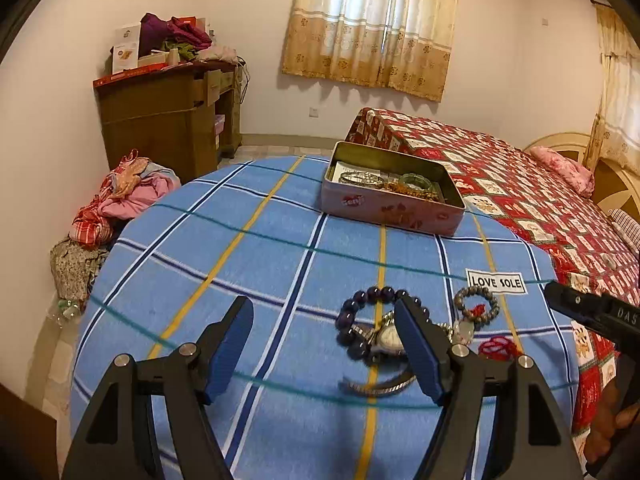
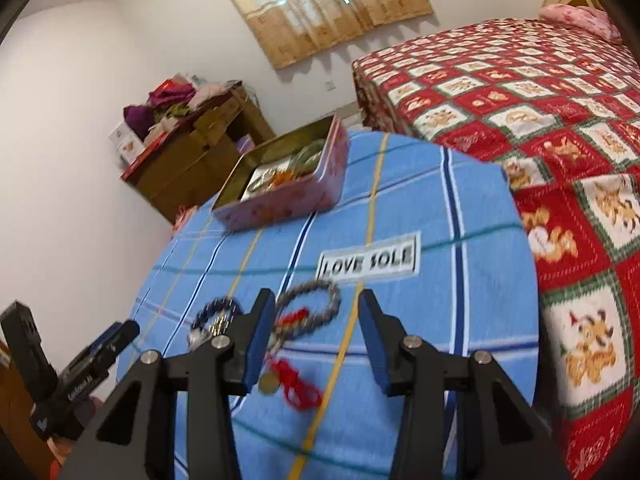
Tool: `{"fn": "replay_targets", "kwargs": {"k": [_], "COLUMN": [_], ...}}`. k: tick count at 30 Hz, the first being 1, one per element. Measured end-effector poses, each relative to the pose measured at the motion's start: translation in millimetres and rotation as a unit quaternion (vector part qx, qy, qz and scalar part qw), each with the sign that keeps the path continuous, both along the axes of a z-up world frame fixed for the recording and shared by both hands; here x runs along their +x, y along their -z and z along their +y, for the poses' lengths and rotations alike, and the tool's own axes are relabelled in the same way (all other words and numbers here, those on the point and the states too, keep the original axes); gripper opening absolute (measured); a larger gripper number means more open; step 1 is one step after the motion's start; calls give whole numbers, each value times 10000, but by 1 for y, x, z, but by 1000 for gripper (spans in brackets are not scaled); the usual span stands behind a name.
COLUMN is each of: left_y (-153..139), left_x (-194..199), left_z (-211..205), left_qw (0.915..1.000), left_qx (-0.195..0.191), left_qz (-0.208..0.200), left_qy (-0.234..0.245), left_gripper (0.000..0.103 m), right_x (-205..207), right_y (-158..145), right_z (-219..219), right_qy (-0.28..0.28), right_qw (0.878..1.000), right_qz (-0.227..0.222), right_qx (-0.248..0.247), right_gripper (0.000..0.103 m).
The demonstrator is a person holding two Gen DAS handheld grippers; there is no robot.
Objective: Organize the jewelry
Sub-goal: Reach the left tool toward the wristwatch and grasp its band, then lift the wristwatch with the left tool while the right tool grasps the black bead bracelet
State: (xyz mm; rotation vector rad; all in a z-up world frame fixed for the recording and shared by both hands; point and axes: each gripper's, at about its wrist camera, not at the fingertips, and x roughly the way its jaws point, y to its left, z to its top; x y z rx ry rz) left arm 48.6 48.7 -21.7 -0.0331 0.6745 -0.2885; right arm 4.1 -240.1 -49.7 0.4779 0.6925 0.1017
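On the blue plaid tablecloth (image 1: 240, 264) lies a small heap of jewelry: a dark purple bead bracelet (image 1: 352, 316), a metal-band wristwatch (image 1: 390, 338), a grey bead bracelet with a red tassel (image 1: 478, 306) and a red knotted cord (image 1: 498, 348). My left gripper (image 1: 325, 308) is open above the cloth; its right finger partly covers the watch. My right gripper (image 2: 316, 298) is open too, with the grey bead bracelet (image 2: 332, 300) lying on the cloth between its fingertips and the red cord with a coin (image 2: 296, 384) below. Neither holds anything. A pink tin (image 1: 392, 208) at the far edge holds several bracelets.
The table is round and its edge falls away on all sides. A bed with a red patchwork quilt (image 1: 520, 184) stands close on the right. A brown cabinet piled with clothes (image 1: 168, 120) is at the back left, with a clothes heap (image 1: 120, 196) on the floor.
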Motion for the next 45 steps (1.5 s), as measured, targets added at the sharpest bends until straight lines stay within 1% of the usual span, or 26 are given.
{"fn": "replay_targets", "kwargs": {"k": [2,6,11,13,18,20,21,24,26,29,31,32,33,34,36,37,39,41,45], "left_y": [2,11,21,24,24,23,23,25,29,36,44,48,51,55,54,55,55,52,33], "left_x": [-6,-15,-21,-22,-28,-30,-30,-24,-19,-16,-14,-11,-9,-4,0,2,3,0,-7], "left_z": [5,11,11,7,-9,-20,-27,-45,-58,-78,-88,-92,-92,-90,-79,-73,-65,-61,-45], "left_qw": [10000,9999,9998,9994,9975,9959,9949,9934,9924,9865,9846,9830,9822,9824,9850,9860,9867,9872,9873], "left_qx": [23,113,140,209,175,197,167,63,238,481,752,874,901,882,591,472,303,193,-298], "left_qz": [13,6,153,200,198,193,224,349,334,465,491,625,741,890,987,1029,1084,1024,828], "left_qy": [-27,-104,45,179,658,856,966,1089,1157,1496,1499,1486,1472,1386,1286,1222,1176,1204,1325], "left_gripper": [73,73,73,73,73,73,73,73,73,73,71,54,39,26,20,13,10,4,4], "right_x": [-7,-17,-21,-22,-22,-21,-20,-20,-19,-20,-20,-20,-20,-20,-21,-21,-21,-20,-21], "right_y": [2,8,12,11,9,9,10,11,12,11,11,11,10,10,9,9,8,7,4], "right_z": [3,4,7,10,20,19,19,15,13,8,4,3,2,1,0,0,0,1,1], "right_qy": [-59,-119,-141,-178,-342,-363,-361,-317,-278,-214,-172,-156,-141,-131,-131,-132,-139,-160,-170], "right_qw": [10000,9999,9998,9998,9994,9993,9993,9995,9995,9996,9997,9997,9997,9996,9996,9996,9996,9995,9995], "right_qz": [6,53,122,103,21,23,29,51,72,81,73,72,70,65,50,35,21,18,-24], "right_qx": [-76,-66,-6,1,-65,0,23,81,108,134,163,179,197,221,253,258,262,290,275], "right_gripper": [47,47,47,47,47,47,47,47,47,47,47,47,47,47,47,47,47,47,47]}}
